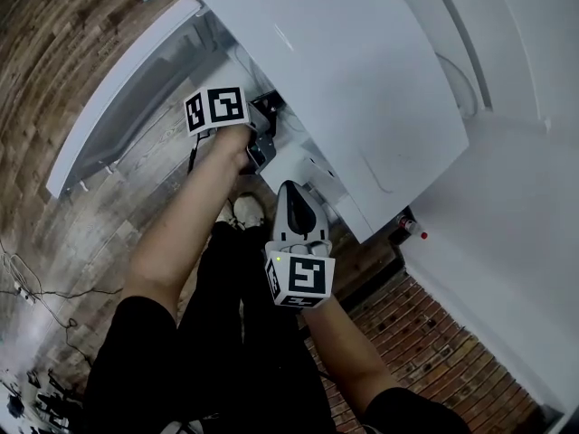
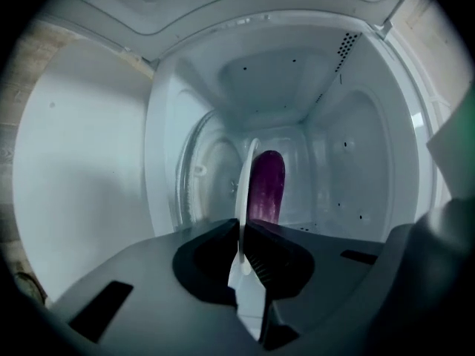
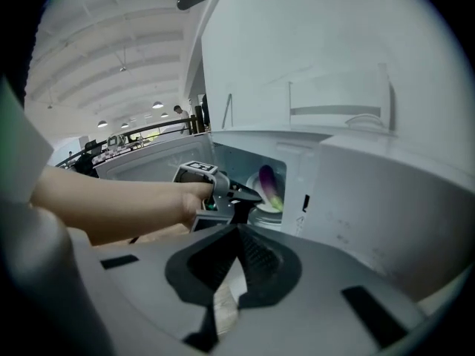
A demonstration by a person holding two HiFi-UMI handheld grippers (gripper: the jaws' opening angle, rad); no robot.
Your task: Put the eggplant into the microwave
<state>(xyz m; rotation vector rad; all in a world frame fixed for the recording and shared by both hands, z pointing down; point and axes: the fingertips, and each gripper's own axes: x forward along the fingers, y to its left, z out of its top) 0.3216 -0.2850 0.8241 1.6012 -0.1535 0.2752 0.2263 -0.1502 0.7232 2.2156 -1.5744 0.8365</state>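
1. Head view: the left gripper (image 1: 260,148) reaches into the open mouth of the white microwave (image 1: 362,89). Its door (image 1: 118,98) stands swung out to the left. The right gripper (image 1: 292,193) hangs just outside, near the front edge. The eggplant does not show here. The door and the front frame lie close on either side of the left forearm (image 1: 194,206), so any pull-out should run straight back along the arm's line.

2. Left gripper view: the jaws are pinched onto the rim of a white plate (image 2: 243,199), seen edge-on. The purple eggplant (image 2: 268,184) lies on that plate, inside the cavity. The step in hand looks like setting the loaded plate down. I judge it best to level the plate and lower it until it sits firmly. The jaws should then part only a little and back out low, so the rim is not tipped and the eggplant does not roll. Whether the plate already rests on the cavity floor I cannot tell. The cavity walls (image 2: 356,169) stand close all round.

3. Right gripper view: these jaws are closed together with nothing between them. Ahead, the left gripper and left forearm fill the opening, with the eggplant just beyond. The right gripper has no part in this step and is best kept clear of the arm's path. Ceiling lights (image 3: 130,113) of a hall show far off at the left.
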